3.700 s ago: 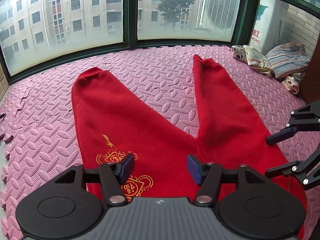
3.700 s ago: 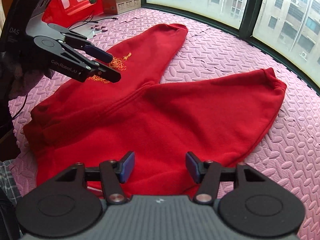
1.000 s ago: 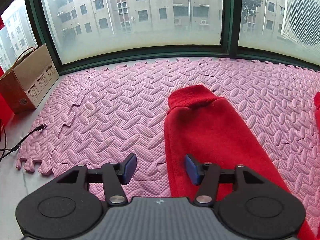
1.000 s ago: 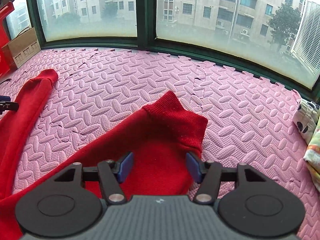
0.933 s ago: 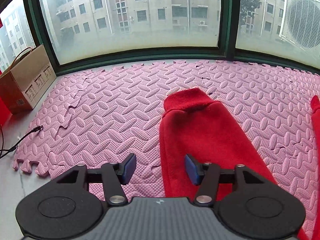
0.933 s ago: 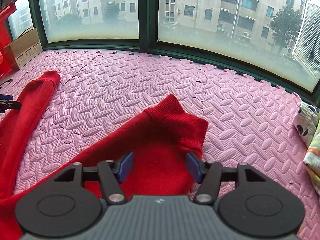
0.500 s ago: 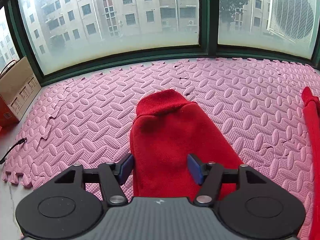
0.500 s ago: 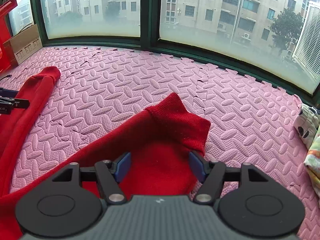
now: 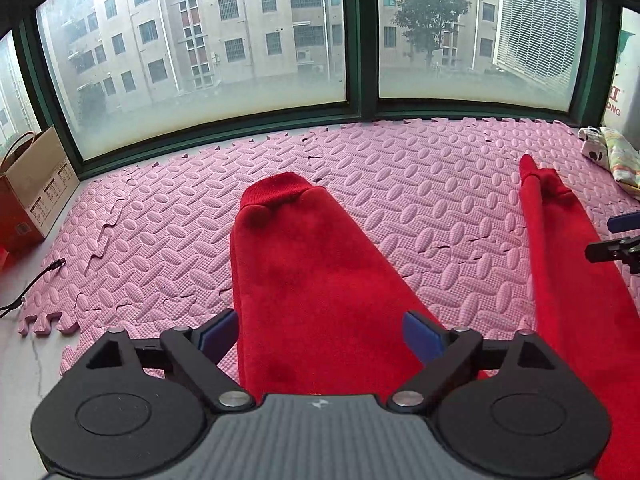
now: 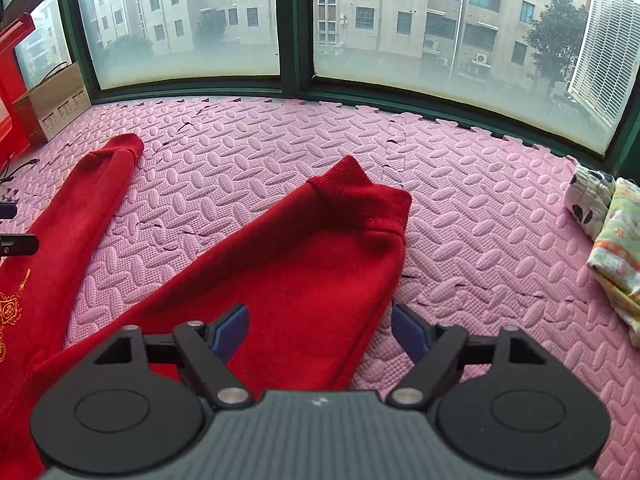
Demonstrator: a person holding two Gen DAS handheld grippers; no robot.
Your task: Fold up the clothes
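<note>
Red trousers lie spread flat on the pink foam mat. In the left wrist view the left leg (image 9: 304,272) runs straight ahead to its ribbed cuff (image 9: 276,190), and my left gripper (image 9: 320,334) is open, its blue pads astride the leg. The right leg (image 9: 568,264) lies at the right, with the other gripper's tips (image 9: 616,240) at the edge. In the right wrist view my right gripper (image 10: 320,330) is open over the right leg (image 10: 296,280), below its cuff (image 10: 360,196). The left leg (image 10: 80,208) with gold embroidery lies at the left.
Pink foam mat (image 9: 420,200) covers the floor up to green-framed windows (image 9: 360,40). A cardboard box (image 9: 32,192) and a cable (image 9: 32,280) sit at the left edge. Folded patterned clothes (image 10: 612,232) lie at the right.
Both grippers moved from the waist out along the legs toward the cuffs. In the last second the left gripper shifted so the left leg now lies centred between its open fingers.
</note>
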